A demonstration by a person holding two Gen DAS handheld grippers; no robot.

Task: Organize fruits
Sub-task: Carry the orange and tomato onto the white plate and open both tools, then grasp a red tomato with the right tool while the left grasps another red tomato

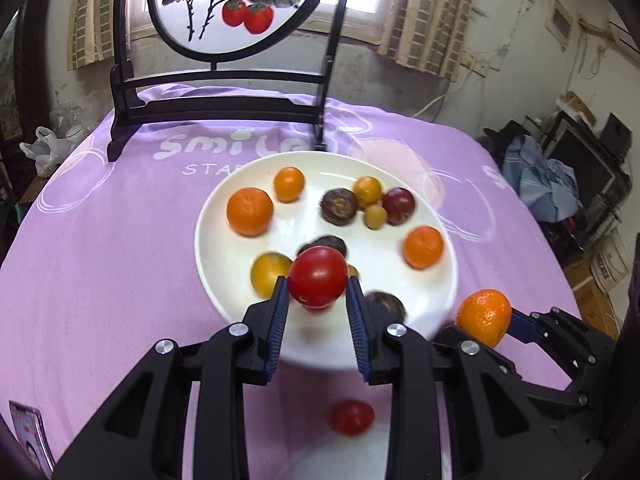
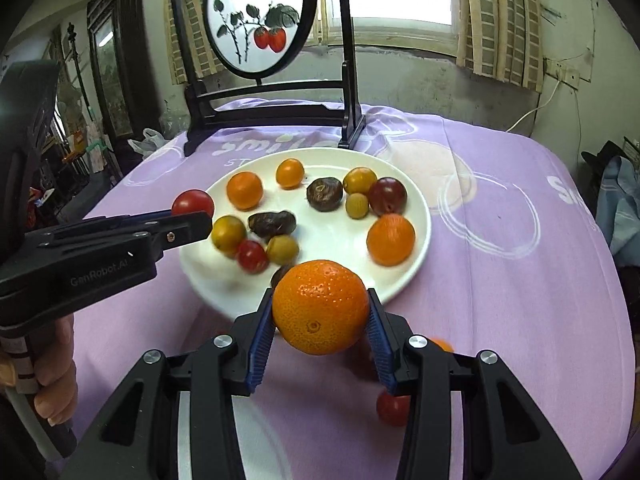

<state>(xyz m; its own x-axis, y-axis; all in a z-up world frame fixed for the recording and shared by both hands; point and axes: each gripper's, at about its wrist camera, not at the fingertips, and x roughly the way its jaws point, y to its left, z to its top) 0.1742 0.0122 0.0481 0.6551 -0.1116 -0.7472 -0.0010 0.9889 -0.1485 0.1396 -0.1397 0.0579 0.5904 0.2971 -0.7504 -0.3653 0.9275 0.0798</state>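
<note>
My left gripper [image 1: 317, 286] is shut on a red tomato [image 1: 317, 276] and holds it over the near rim of the white plate [image 1: 320, 164]. My right gripper [image 2: 320, 312] is shut on an orange [image 2: 320, 306] just in front of the plate [image 2: 416, 248]. The plate holds several fruits: oranges [image 2: 391, 239], small yellow-orange fruits [image 2: 290, 173], dark brown fruits [image 2: 325, 193] and a small red tomato [image 2: 252, 256]. In the right wrist view the left gripper [image 2: 192, 216] with its tomato [image 2: 193, 202] shows at the plate's left. The right gripper's orange [image 1: 485, 317] shows in the left wrist view.
A purple cloth [image 1: 120, 220] covers the table. A dark wooden stand with a round painted screen [image 1: 224, 4] stands behind the plate. A loose red tomato [image 1: 352, 417] lies on the cloth near me, also in the right wrist view [image 2: 394, 409]. A phone [image 1: 30, 436] lies at the near left.
</note>
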